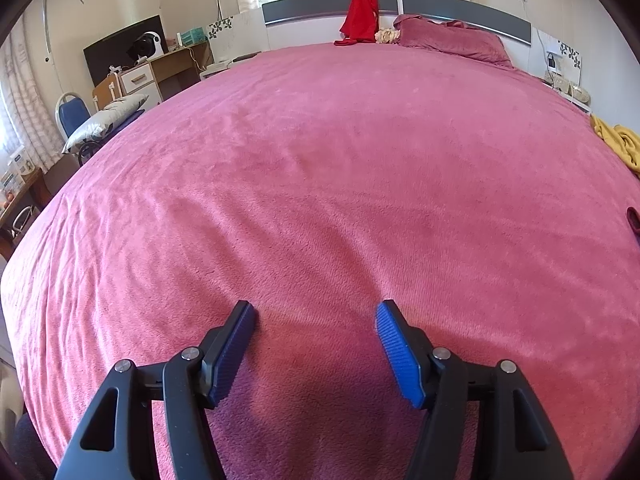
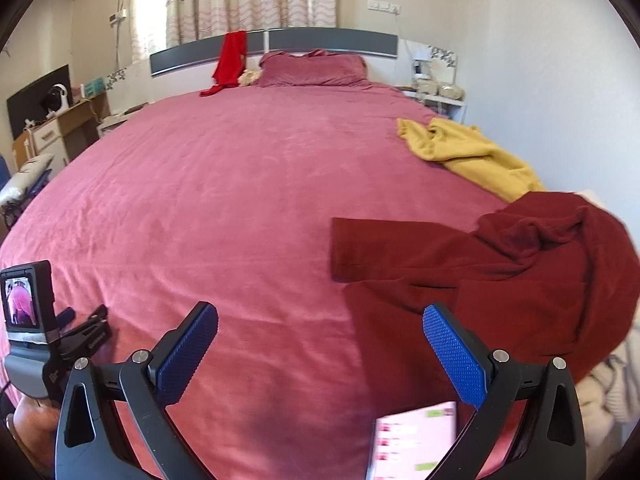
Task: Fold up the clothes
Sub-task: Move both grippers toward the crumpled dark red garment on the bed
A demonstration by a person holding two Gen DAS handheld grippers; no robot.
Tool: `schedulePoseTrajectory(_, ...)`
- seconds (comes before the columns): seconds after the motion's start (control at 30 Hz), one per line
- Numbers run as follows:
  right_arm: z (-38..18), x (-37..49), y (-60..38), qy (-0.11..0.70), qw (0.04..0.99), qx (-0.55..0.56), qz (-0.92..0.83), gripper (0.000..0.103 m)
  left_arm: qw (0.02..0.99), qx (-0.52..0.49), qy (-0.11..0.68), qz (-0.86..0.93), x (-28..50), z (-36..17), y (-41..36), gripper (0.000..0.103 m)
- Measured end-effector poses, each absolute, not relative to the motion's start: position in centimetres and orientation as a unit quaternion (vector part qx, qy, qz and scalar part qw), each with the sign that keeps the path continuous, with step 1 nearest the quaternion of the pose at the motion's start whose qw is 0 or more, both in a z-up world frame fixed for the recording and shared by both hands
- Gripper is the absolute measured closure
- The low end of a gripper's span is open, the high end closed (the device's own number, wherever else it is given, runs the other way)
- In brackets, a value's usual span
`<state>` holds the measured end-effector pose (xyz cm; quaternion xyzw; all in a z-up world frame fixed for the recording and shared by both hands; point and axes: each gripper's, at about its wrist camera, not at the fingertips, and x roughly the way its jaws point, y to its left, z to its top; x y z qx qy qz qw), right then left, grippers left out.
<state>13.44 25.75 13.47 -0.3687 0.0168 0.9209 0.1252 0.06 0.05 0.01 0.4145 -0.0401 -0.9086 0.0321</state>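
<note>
Three garments on the bed: one maroon (image 2: 500,272), one yellow (image 2: 468,152), one red (image 2: 230,62) by the headboard. One pillow (image 2: 312,68), one phone (image 2: 416,444), two grippers (image 1: 316,312) (image 2: 320,316).

Pink bed (image 2: 240,200) bears maroon garment (image 2: 500,280), yellow garment (image 2: 472,152).

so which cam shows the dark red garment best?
Right wrist. The dark red garment lies crumpled across the pink bed, a flat part reaching left, just past the open right tongs. Left wrist catches only a dark sliver at its right edge.
</note>
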Motion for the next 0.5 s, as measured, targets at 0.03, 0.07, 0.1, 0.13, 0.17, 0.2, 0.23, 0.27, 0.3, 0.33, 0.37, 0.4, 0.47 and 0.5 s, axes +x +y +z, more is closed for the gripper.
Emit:
schedulePoseTrajectory(0.03, 13.5, 13.8, 26.3, 0.026, 0.124, -0.364, 0.923, 0.0, 0.034, 0.414, -0.043, -0.908, 0.1, 0.0, 0.1, 0.037)
schedulePoseTrajectory(0.07, 13.6, 14.2, 26.9, 0.034, 0.122, -0.36, 0.924, 0.0, 0.036, 0.414, -0.045, -0.908, 0.2, 0.0, 0.1, 0.036)
schedulePoseTrajectory(0.1, 13.7, 14.5, 27.5, 0.043, 0.121, -0.355, 0.926, 0.0, 0.035, 0.417, -0.049, -0.907, 0.2, 0.1, 0.2, 0.036)
schedulePoseTrajectory(0.13, 13.8, 14.9, 28.1, 0.052, 0.12, -0.35, 0.928, 0.0, 0.033, 0.418, -0.052, -0.906, 0.5, 0.3, 0.3, 0.037)
schedulePoseTrajectory(0.17, 13.8, 15.2, 28.7, 0.061, 0.118, -0.346, 0.929, 0.0, 0.03, 0.419, -0.055, -0.906, 0.8, 0.4, 0.5, 0.038)
schedulePoseTrajectory(0.2, 13.9, 15.6, 29.3, 0.069, 0.117, -0.341, 0.93, 0.0, 0.022, 0.433, -0.048, -0.9, 0.6, 0.8, 0.6, 0.039)
schedulePoseTrajectory(0.23, 14.0, 16.0, 29.9, 0.078, 0.115, -0.336, 0.932, 0.0, 0.013, 0.446, -0.041, -0.894, 0.4, 1.2, 0.7, 0.039)
schedulePoseTrajectory(0.27, 14.1, 16.3, 30.5, 0.087, 0.114, -0.331, 0.933, 0.0, -0.005, 0.453, -0.029, -0.891, 0.7, 1.7, 1.0, 0.039)
schedulePoseTrajectory(0.3, 14.1, 16.7, 31.1, 0.095, 0.112, -0.326, 0.934, 0.0, -0.023, 0.459, -0.015, -0.888, 1.1, 2.2, 1.4, 0.039)
schedulePoseTrajectory(0.33, 14.2, 16.9, 32.1, 0.096, 0.116, -0.325, 0.933, 0.0, -0.045, 0.464, -0.01, -0.885, 1.6, 2.8, 2.3, 0.04)
schedulePoseTrajectory(0.37, 14.3, 17.1, 33.3, 0.093, 0.124, -0.326, 0.933, 0.0, -0.06, 0.463, -0.02, -0.884, 2.1, 3.3, 3.4, 0.039)
schedulePoseTrajectory(0.4, 14.2, 17.5, 34.4, 0.091, 0.129, -0.326, 0.932, 0.0, -0.075, 0.462, -0.03, -0.883, 2.6, 3.9, 4.6, 0.039)
schedulePoseTrajectory(0.47, 13.9, 18.5, 35.9, 0.088, 0.145, -0.322, 0.931, 0.0, -0.105, 0.46, -0.051, -0.88, 3.5, 4.9, 6.9, 0.039)
schedulePoseTrajectory(0.5, 13.7, 18.8, 36.0, 0.086, 0.155, -0.321, 0.93, 0.0, -0.12, 0.459, -0.061, -0.878, 4.0, 5.5, 8.0, 0.039)
